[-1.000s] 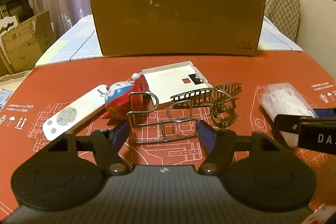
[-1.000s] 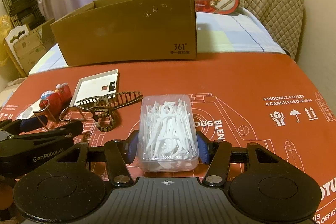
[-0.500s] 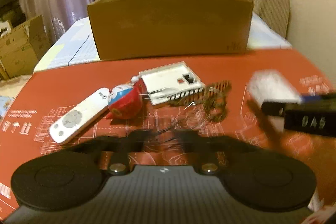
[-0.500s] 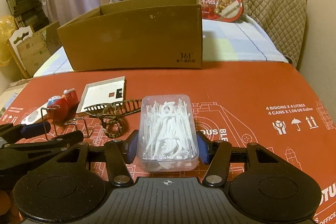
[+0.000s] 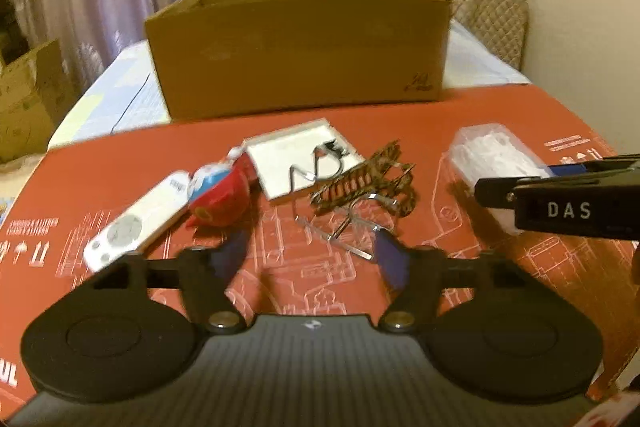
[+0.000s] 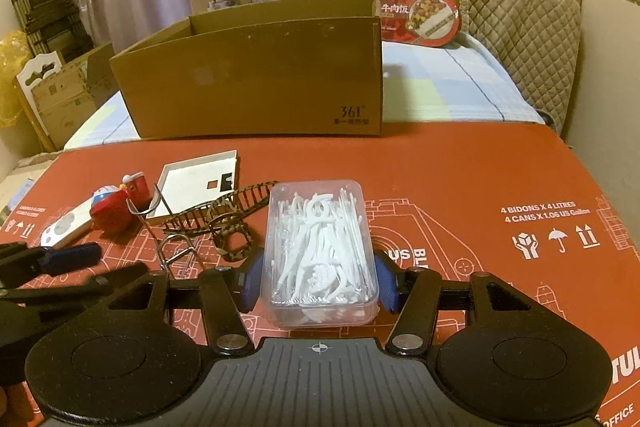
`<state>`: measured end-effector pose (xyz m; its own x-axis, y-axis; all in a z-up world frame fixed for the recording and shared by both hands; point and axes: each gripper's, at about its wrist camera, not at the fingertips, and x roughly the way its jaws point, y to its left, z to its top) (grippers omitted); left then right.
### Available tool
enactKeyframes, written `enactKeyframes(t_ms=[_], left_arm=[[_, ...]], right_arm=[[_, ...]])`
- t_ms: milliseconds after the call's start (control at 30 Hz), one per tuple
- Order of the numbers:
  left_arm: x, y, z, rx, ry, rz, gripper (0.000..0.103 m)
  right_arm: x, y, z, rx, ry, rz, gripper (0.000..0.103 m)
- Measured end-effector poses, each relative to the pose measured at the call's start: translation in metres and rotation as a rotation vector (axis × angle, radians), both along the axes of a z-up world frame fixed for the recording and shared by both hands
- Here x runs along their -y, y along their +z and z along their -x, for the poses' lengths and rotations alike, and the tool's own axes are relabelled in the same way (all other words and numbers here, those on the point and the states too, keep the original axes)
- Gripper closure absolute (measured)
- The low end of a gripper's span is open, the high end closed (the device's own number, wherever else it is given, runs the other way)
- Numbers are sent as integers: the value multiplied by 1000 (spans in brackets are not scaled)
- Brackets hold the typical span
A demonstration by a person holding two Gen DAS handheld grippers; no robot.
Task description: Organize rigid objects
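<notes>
My right gripper [image 6: 318, 281] is shut on a clear plastic box of white floss picks [image 6: 319, 251] and holds it above the red mat. It also shows in the left wrist view [image 5: 494, 155]. My left gripper [image 5: 312, 259] is open and empty, raised above the mat. A wire rack [image 5: 340, 211] lies tipped on the mat just ahead of it, also seen in the right wrist view [image 6: 168, 227]. A large open cardboard box [image 6: 256, 79] stands at the far side of the mat, and shows in the left wrist view [image 5: 300, 43].
On the mat lie a white remote [image 5: 136, 223], a red and blue toy [image 5: 218, 193], a white tray [image 5: 300, 159] and a leopard-pattern hair clip [image 5: 368, 183]. A padded chair [image 6: 520, 23] stands at the back right. Cardboard boxes [image 6: 60, 99] sit at the left.
My left gripper has let go of the wire rack, opened and risen; the rack has tipped over on the mat. My right gripper has lifted the floss pick box higher.
</notes>
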<state>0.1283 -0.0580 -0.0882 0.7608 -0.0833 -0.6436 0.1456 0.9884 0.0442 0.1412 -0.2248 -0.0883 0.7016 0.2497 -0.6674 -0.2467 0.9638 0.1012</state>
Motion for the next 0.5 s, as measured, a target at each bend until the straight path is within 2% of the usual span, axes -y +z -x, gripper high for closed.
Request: enactKeyframes(t_ms=[67,200,300,500], left_arm=[[1,-2,-6,-17,-79,1,24],[5,-4,-16,-9,-190,-59,23],[5,-7,-24,-1,-227,-81,17],[1,-15,-37,-3,-276,-68,17]], right_arm=[[1,0,0,-2,-3,0,50],[5,-1,-1,-7,-13,-2,50],[7,-1,-2,-6,-16,-4,50],[8,-3,-2,-11,-18,-5,50]])
